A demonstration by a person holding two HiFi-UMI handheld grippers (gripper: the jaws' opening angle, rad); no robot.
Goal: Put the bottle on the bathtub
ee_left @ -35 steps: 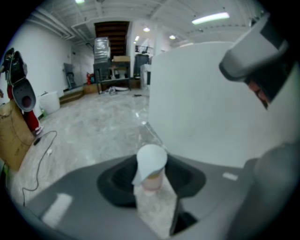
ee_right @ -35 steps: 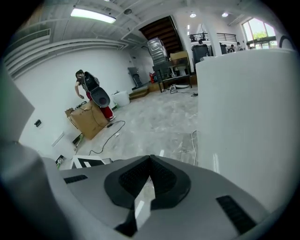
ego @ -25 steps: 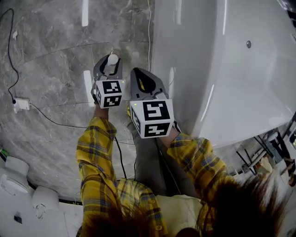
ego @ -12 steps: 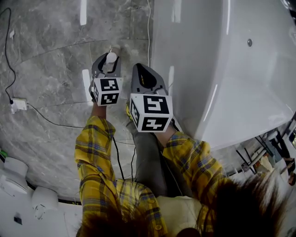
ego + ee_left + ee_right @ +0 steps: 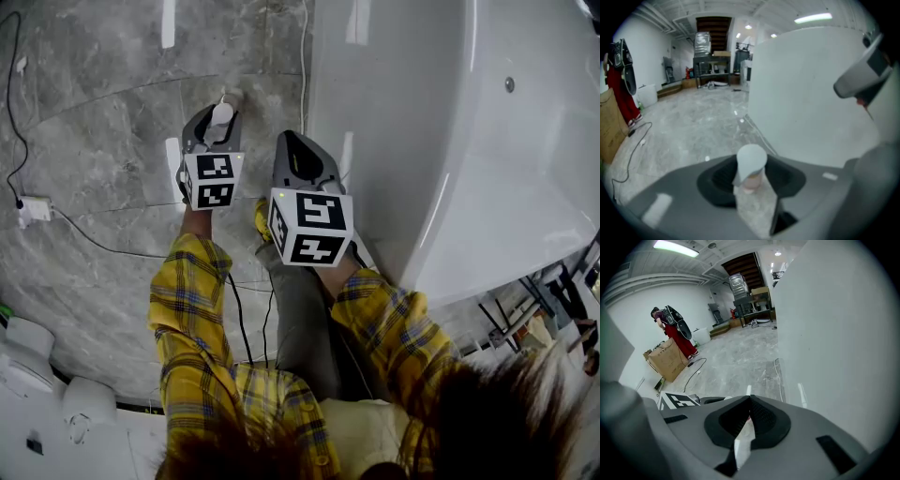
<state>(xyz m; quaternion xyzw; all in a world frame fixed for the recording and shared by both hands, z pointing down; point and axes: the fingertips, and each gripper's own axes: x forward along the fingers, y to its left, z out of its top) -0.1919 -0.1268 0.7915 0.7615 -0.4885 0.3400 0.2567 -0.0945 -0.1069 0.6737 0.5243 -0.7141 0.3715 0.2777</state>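
Observation:
A small clear bottle (image 5: 222, 114) with a white cap stands up between the jaws of my left gripper (image 5: 217, 125), which is shut on it above the grey marble floor. In the left gripper view the bottle's cap (image 5: 751, 161) and pinkish neck rise out of the dark pads, with the left gripper (image 5: 751, 182) closed round its body. The white bathtub (image 5: 450, 141) fills the right side, and its outer wall (image 5: 806, 93) lies just right of the bottle. My right gripper (image 5: 302, 157) hovers beside the tub wall (image 5: 834, 333), jaws shut (image 5: 750, 409) with nothing between them.
A black cable and a white power adapter (image 5: 36, 211) lie on the floor at left. A white cable (image 5: 303, 56) runs along the tub's base. White fixtures (image 5: 37, 375) sit at bottom left. A person in red (image 5: 670, 333) stands by a cardboard box (image 5: 668, 363) far back.
Both grippers have drifted a little forward, away from the person. The left one still carries the bottle and the right one stays shut.

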